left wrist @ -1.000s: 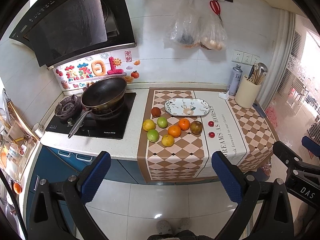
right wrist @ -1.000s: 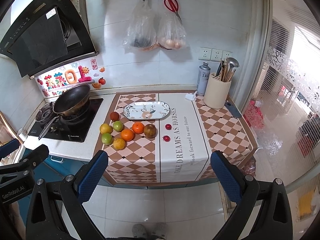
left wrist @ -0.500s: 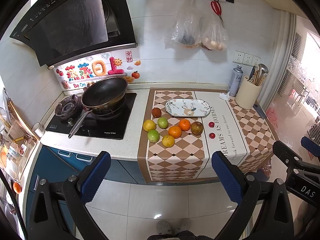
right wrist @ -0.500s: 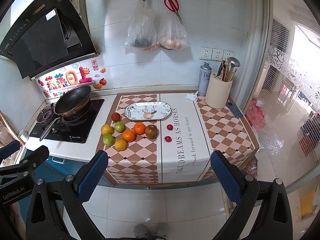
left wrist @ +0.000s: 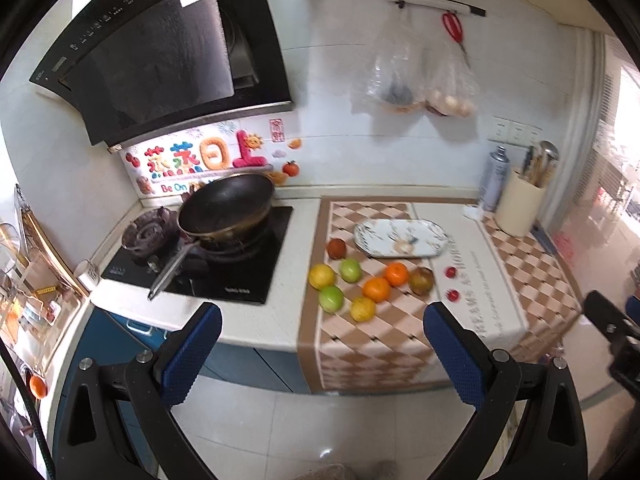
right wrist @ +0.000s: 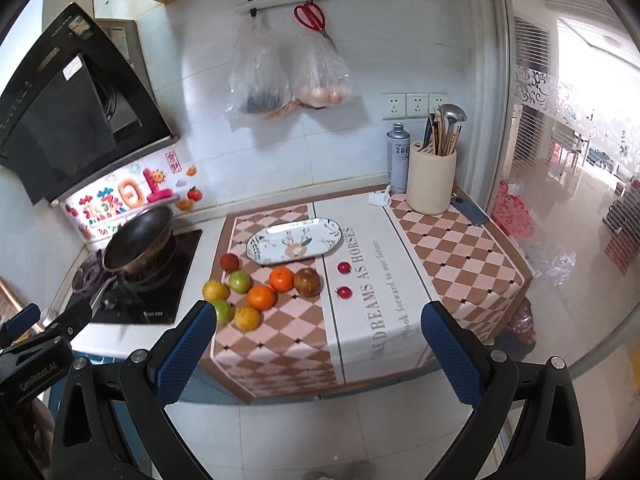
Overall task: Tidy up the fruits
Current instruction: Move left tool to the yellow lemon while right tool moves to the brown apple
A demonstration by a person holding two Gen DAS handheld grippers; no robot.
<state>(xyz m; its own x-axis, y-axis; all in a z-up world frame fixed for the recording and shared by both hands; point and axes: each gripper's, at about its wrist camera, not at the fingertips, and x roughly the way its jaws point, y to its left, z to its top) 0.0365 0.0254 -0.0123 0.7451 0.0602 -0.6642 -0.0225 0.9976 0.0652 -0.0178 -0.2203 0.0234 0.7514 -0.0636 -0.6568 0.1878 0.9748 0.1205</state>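
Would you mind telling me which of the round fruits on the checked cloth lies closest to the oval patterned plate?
The dark red round fruit just off the oval patterned plate, at its left end; the other fruits sit farther toward the counter's front edge.

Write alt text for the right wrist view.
The open right gripper hangs short of a kitchen counter where eight fruits and two small red ones lie on a checkered cloth before an empty oval plate. A wok sits at left.

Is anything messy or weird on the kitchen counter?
Nothing is spilled or broken. The fruits lie loose on the checkered cloth beside the oval plate, which has no fruit on it yet, and two small red ones sit apart.
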